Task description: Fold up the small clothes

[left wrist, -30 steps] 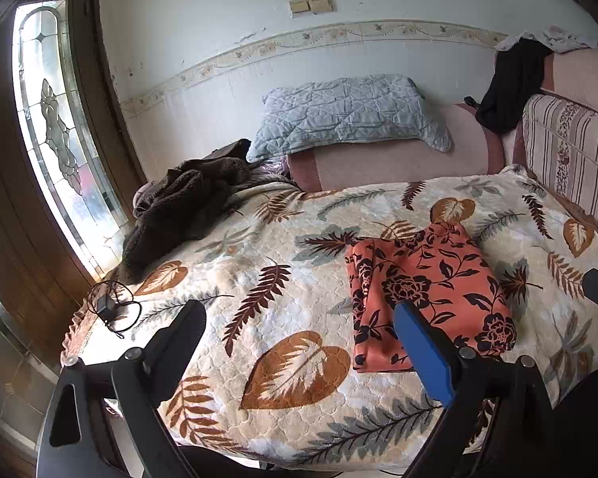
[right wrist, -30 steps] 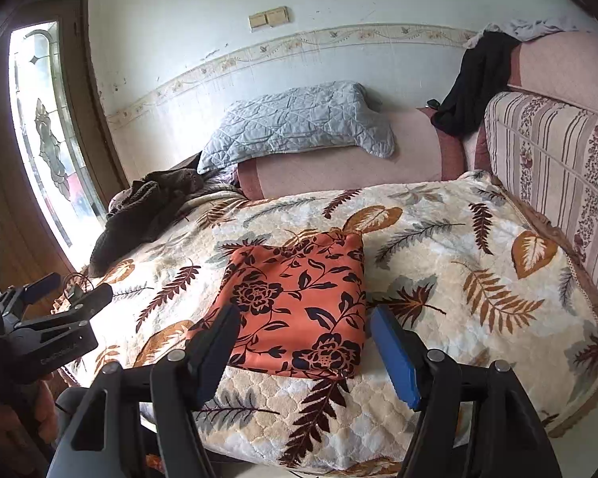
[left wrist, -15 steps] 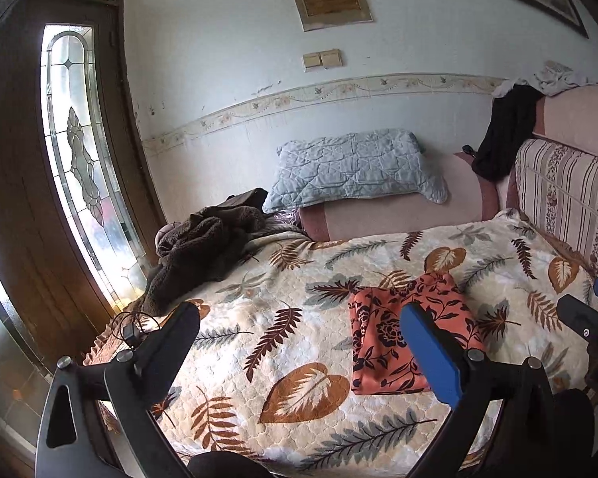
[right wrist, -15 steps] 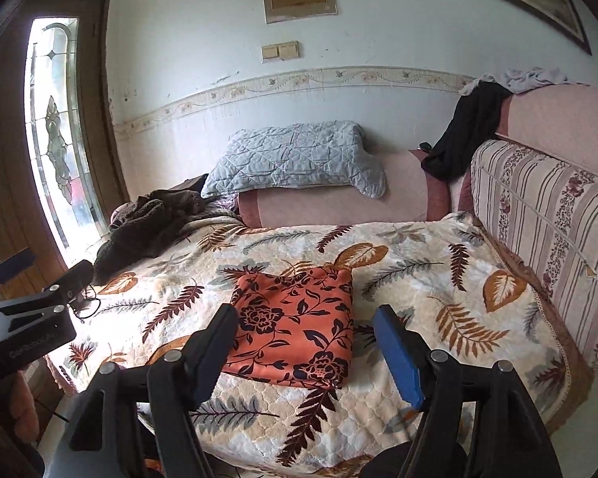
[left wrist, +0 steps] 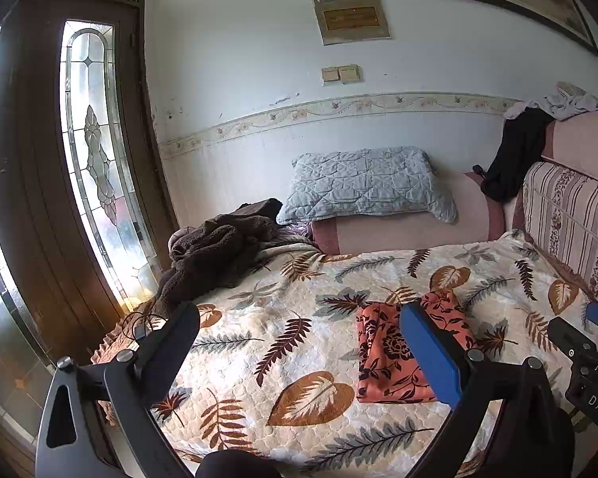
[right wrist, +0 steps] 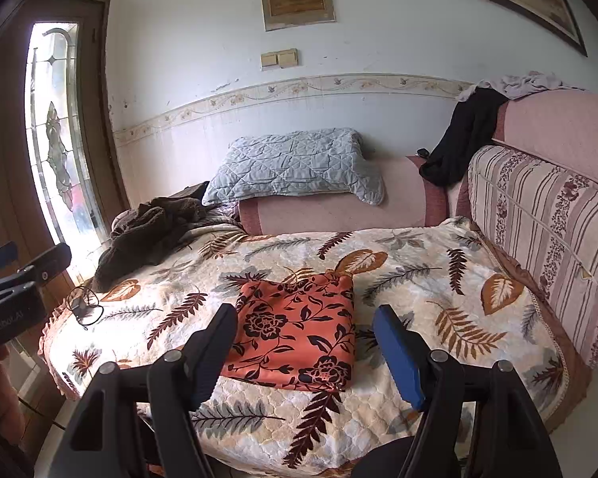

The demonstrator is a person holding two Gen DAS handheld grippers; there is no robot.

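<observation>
A folded orange cloth with a dark flower print lies flat on the leaf-patterned bed cover; it also shows in the left wrist view, partly behind my blue finger. My left gripper is open and empty, held back from the bed's front edge, left of the cloth. My right gripper is open and empty, back from the bed, lined up with the cloth. Each gripper shows at the edge of the other's view.
A brown garment is heaped at the bed's far left. A grey quilted pillow rests on a pink bolster. A striped sofa back runs along the right. A black cable lies at the left edge. A glass door stands left.
Both grippers have pulled back and up from the bed, so the cloth looks smaller and more wall shows. The cloth has not moved. Both grippers stay open.
</observation>
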